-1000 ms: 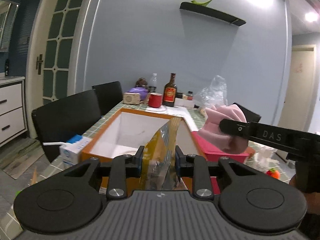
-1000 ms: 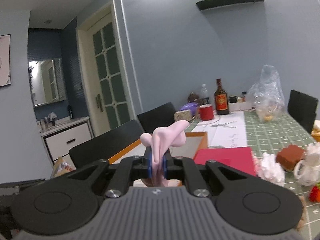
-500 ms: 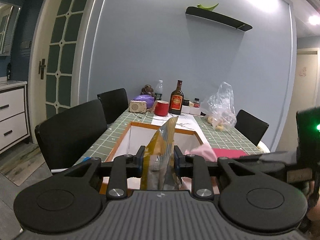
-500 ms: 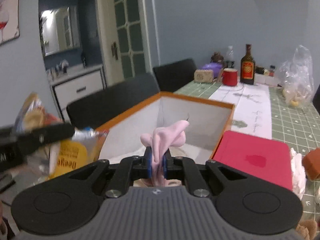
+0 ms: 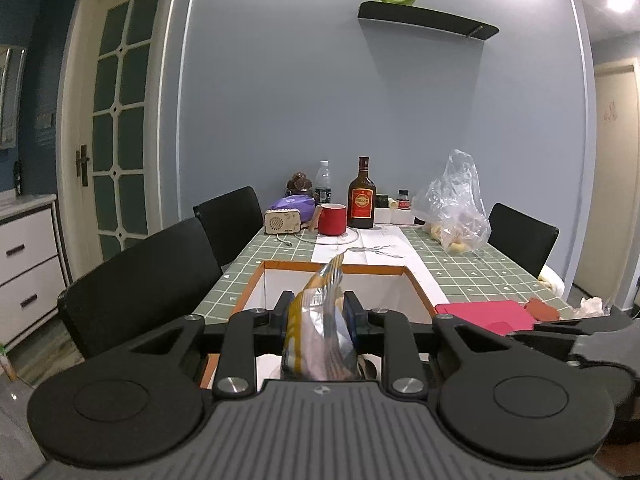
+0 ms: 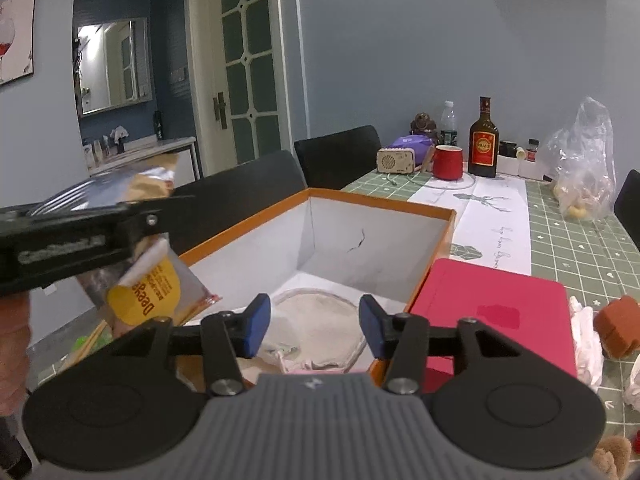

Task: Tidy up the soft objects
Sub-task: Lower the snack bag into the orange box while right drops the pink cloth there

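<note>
1. The right gripper (image 6: 314, 326) has just been opening: a second ago its jaws pinched a pink cloth, and now they stand apart with nothing between them.
2. A sliver of pink cloth (image 6: 320, 370) shows just past the gripper's body, low in the box (image 6: 448, 232), so I judge the cloth is dropped in and that item is done.
3. The left gripper (image 5: 318, 316) is clenched on a snack bag (image 5: 320, 332), as it was a second ago; the bag stands upright between the pads.
4. In the right view the bag (image 6: 148, 288) hangs beside the box's near-left corner, above the rim; whether it is over the opening I cannot tell.
5. The box is orange-edged with white walls and lies open. Inside are a pale round cloth thing (image 6: 316, 320) on the floor, the pink cloth at its near side, and a scrap of something patterned that is too hidden to name.
6. The red lid (image 6: 492, 312) lies flat on the table (image 6: 580, 240), touching the box's right wall.
7. Judged next: the bag goes in. Other soft things, white cloth (image 6: 584, 340) and a brown block (image 6: 618, 330), wait to the right of the lid.
</note>
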